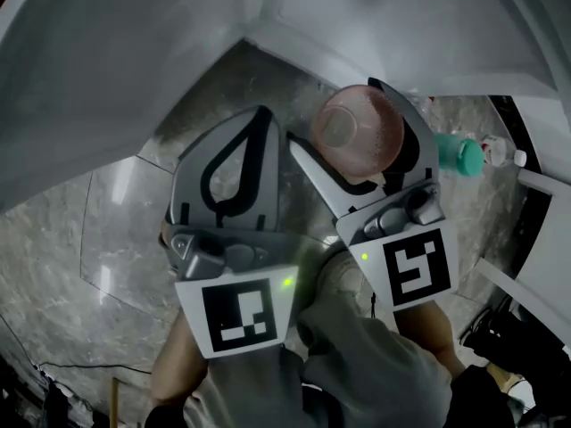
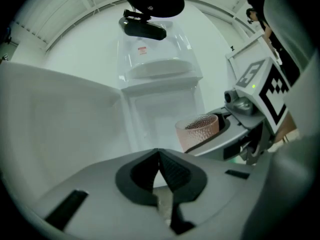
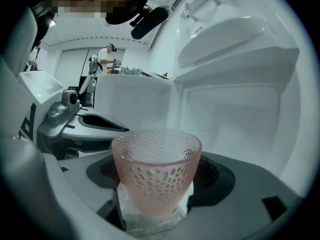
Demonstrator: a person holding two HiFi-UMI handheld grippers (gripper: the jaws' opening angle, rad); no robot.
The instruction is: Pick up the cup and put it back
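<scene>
We see the cup point(image 3: 156, 169) dimpled and translucent pink; left tool point(image 2: 160, 171) and right tool point(image 3: 159, 181) matt grey plastic; floor point(image 1: 116, 230) glossy stone.

There is one cup point(image 3: 157, 176), pink and dimpled. The grippers number two: the left gripper point(image 1: 256, 119) and the right gripper point(image 1: 352, 119). Each carries one marker cube, making two: the left cube point(image 1: 238, 315) and the right cube point(image 1: 415, 268). Two small green lights glow, the left light point(image 1: 287, 283) and the right light point(image 1: 364, 257). Two bottles lie together: a green-capped bottle point(image 1: 462, 154) and a clear bottle point(image 1: 501, 152). One distant person point(image 3: 106, 56) shows in the right gripper view.
</scene>
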